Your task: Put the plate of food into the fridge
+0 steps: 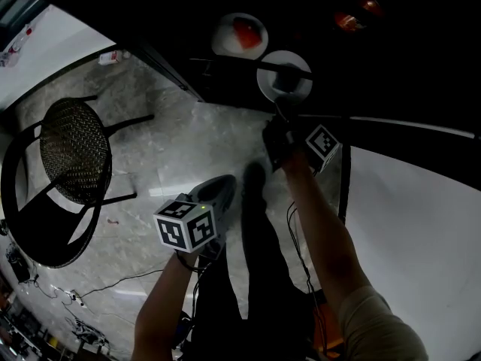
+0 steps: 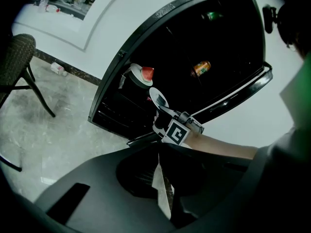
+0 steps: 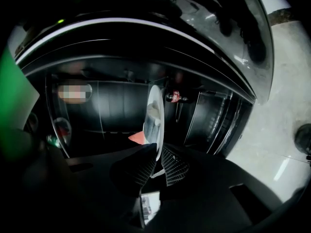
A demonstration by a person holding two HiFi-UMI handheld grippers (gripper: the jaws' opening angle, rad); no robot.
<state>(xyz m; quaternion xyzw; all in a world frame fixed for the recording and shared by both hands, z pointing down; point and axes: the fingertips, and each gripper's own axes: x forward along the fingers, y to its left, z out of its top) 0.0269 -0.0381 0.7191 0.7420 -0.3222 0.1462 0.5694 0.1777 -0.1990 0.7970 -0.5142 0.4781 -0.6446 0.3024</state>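
Right gripper (image 3: 158, 160) clamped on the rim of the white plate (image 3: 154, 111), which is held edge-on at the open fridge's (image 2: 214, 42) front edge. Left gripper (image 2: 161, 178) has its jaws together with nothing in them, low over the floor (image 1: 180, 141).

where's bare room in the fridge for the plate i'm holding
Likeliest free patch: the dark stretch of fridge between the plate with red food and the orange can, though too dark to be sure. Tightest at the left side, where the held plate in the right gripper sits beside that one.
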